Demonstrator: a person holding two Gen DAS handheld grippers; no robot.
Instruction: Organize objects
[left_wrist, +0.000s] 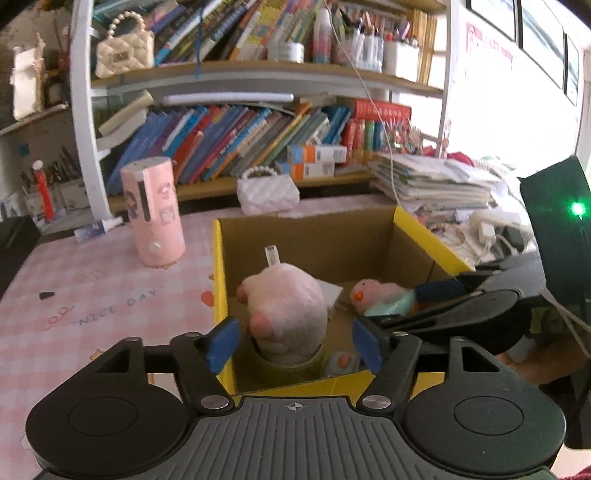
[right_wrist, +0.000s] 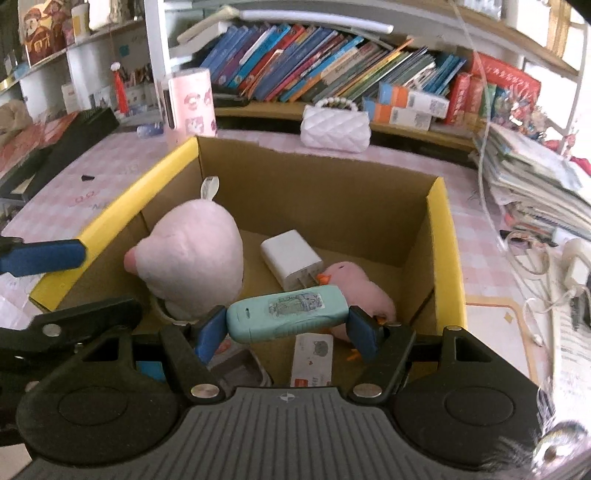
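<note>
The right claw (right_wrist: 287, 329) grips a teal case (right_wrist: 287, 312) over the box (right_wrist: 441, 229) — lower it onto bare floor before letting go — while the left claw (left_wrist: 293, 343) hangs open, empty.

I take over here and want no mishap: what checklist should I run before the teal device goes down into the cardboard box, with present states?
1. Right hand-held gripper shut on the teal device: ok.
2. Device above the cardboard box opening: ok.
3. Left hand-held gripper open, not pressing the big pink plush: ok.
4. Free floor under the device: not ok; small pink plush and a card lie there.
5. White charger clear of the drop: cannot tell.
</note>
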